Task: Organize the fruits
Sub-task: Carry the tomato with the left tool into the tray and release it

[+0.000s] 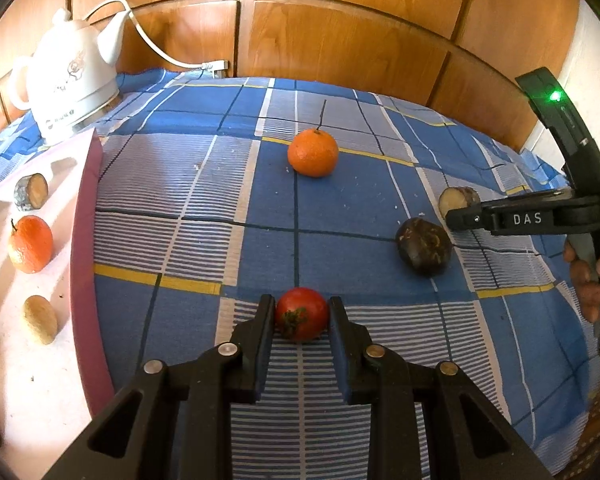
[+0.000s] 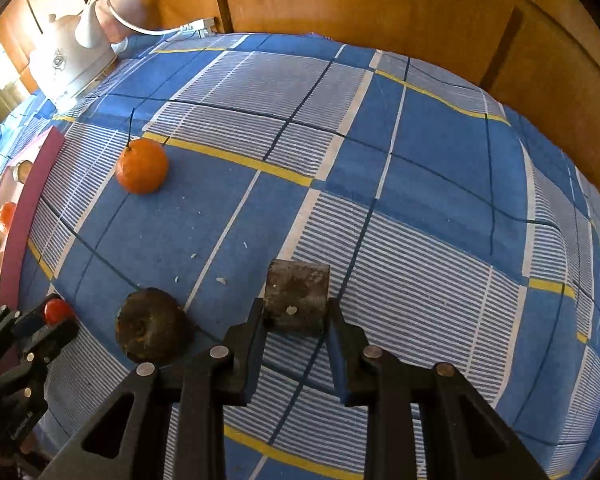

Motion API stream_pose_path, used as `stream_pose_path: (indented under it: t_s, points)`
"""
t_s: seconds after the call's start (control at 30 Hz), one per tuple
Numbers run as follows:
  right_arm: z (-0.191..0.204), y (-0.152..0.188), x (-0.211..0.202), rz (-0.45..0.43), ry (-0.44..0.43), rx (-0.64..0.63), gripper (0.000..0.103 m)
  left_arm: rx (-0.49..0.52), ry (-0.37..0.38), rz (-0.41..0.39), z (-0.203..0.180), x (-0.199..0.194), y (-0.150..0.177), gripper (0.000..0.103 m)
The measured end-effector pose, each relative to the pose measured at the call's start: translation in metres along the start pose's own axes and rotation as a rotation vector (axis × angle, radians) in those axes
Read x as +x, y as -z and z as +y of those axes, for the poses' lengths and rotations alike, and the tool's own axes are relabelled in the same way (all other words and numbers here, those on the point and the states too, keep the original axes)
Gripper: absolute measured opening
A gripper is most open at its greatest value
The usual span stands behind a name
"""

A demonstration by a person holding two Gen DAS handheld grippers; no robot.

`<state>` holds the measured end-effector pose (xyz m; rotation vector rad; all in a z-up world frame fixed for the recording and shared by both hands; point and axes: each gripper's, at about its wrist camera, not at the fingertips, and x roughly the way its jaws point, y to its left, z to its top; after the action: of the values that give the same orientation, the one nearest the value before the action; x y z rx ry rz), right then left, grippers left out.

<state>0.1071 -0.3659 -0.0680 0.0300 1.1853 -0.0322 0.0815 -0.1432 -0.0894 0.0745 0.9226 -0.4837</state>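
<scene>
The left gripper (image 1: 302,312) had its fingers closed narrowly on the tomato (image 1: 302,313), low on the blue checked tabletop (image 1: 204,184) near the pink tray (image 1: 85,240). The right gripper (image 2: 296,314) pinched the cut root chunk (image 2: 297,297). A hard squeeze could bruise the tomato, or it might roll free when lifted; the chunk, held only near its close end, might pivot out. On the cloth lay one tangerine (image 1: 313,153) and one dark round fruit (image 1: 423,249); the tray showed one tangerine, one cut chunk, one potato-like piece.
</scene>
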Motion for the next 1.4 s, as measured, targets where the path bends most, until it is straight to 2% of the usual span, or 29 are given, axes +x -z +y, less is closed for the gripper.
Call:
stream_pose_path:
  t_s: [0.33, 0.63, 1.0, 1.4]
  points:
    - [-0.007, -0.011, 0.002, 0.008, -0.012, 0.013, 0.028, 0.002, -0.011, 0.0, -0.002, 0.0, 0.0, 0.026]
    - [0.008, -0.014, 0.004, 0.015, 0.019, -0.022, 0.028, -0.011, -0.029, 0.011, -0.001, -0.009, 0.001, 0.025]
    - [0.015, -0.015, 0.006, 0.012, 0.024, -0.029, 0.028, -0.004, -0.031, -0.062, -0.005, -0.045, -0.008, 0.025]
    - [0.019, -0.011, 0.011, 0.004, 0.036, -0.049, 0.028, -0.033, -0.049, -0.101, 0.004, -0.068, -0.011, 0.025]
